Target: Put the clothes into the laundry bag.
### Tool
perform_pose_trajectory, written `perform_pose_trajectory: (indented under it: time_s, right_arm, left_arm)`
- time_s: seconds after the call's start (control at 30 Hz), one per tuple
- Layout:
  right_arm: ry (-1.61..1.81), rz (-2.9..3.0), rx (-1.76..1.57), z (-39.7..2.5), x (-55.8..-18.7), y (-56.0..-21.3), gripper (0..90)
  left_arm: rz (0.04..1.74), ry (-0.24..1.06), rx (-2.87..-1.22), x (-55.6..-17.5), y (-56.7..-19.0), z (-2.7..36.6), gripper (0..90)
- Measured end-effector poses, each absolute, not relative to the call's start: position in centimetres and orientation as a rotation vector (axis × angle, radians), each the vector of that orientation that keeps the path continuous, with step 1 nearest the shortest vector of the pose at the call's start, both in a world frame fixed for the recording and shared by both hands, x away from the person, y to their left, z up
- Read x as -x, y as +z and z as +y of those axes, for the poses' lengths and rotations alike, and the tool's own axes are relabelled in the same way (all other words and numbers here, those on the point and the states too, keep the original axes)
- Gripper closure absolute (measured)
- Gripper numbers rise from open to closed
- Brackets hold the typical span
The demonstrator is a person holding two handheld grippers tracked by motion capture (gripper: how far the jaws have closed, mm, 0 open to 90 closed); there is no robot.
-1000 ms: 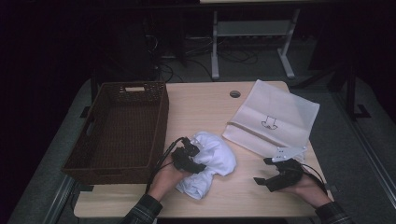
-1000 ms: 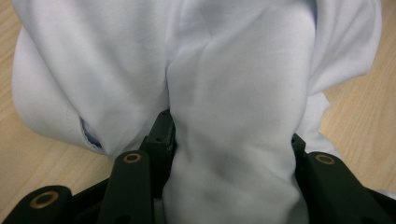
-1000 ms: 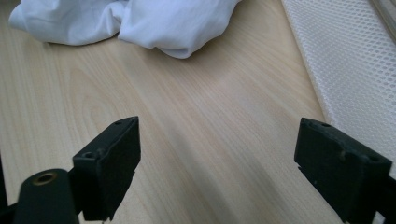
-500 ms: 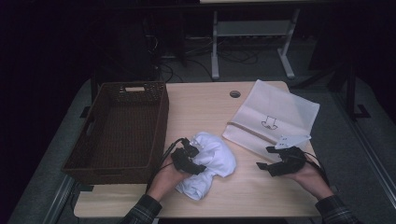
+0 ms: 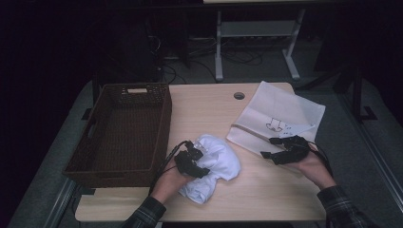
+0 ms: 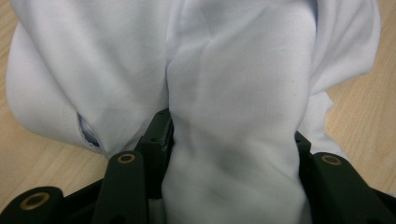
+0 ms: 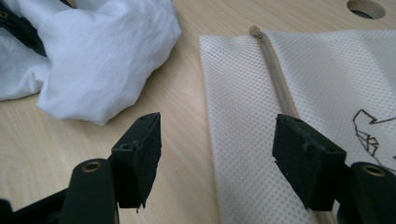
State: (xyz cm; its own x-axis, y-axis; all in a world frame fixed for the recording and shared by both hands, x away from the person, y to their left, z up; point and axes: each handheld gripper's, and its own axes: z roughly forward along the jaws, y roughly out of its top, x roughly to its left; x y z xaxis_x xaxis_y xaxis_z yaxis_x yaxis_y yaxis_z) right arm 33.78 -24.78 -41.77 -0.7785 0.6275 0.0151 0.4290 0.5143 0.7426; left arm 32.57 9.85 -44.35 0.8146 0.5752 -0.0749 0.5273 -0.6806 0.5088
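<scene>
Dark room behind, wooden desk (image 5: 266,190) lit. Left gripper (image 5: 192,159) clamps white cloth (image 5: 216,164) fold between jaws, tips buried in fabric. Right gripper (image 5: 285,151) jaws wide, straddling mesh bag (image 5: 280,111) edge, apart from cloth. Bag drawing unreadable. Basket (image 5: 121,133) left of cloth.

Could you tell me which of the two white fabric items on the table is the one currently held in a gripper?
The crumpled white cloth beside the basket: the left gripper is shut on it. The flat mesh bag lies ungripped.
</scene>
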Motion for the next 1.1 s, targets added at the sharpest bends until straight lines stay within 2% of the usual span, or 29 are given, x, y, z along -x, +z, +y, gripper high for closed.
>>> perform_pose_trajectory:
  time_s: [0.73,1.1]
  right_arm:
    - [1.07,2.482,-0.922,-26.9,-40.9,-43.2,33.3]
    - [1.057,2.523,-0.936,-28.3,-41.9,-45.1,36.0]
  left_arm:
    - [0.806,0.088,-2.471,-32.9,-44.5,10.2,50.8]
    - [0.809,0.086,-2.464,-32.9,-44.6,10.2,50.9]
